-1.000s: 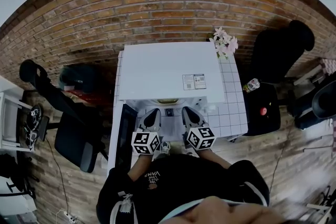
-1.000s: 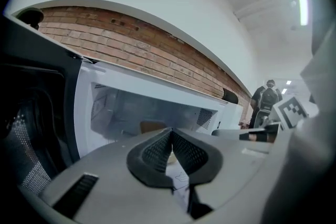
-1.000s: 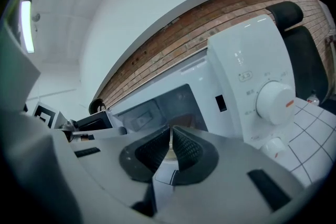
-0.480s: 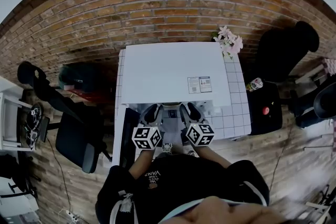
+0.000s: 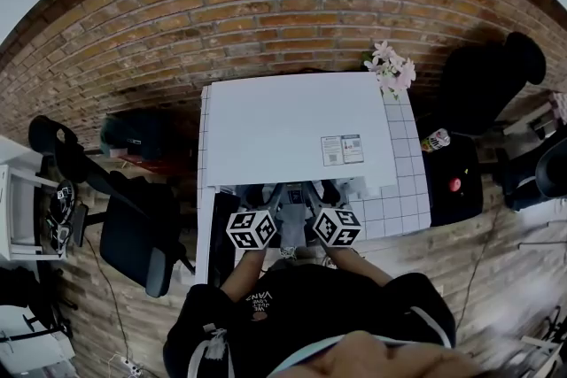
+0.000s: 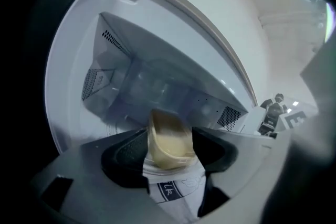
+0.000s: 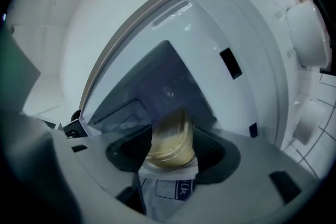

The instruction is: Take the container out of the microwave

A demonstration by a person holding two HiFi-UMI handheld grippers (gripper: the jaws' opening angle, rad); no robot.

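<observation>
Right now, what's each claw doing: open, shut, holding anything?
Left claw: open, jaws just widened; the container shows between them, not gripped.
Right claw: open, just widened; same container between its jaws, not gripped.

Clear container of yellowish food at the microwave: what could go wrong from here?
The left gripper and right gripper have just been opening and flank the clear plastic container without pressing it. Closing on its rounded wall might squash it or let it slip. It rests on a white printed sheet, which could drag along or snag. The white microwave roof sits close overhead, so lifting might bump it.
</observation>
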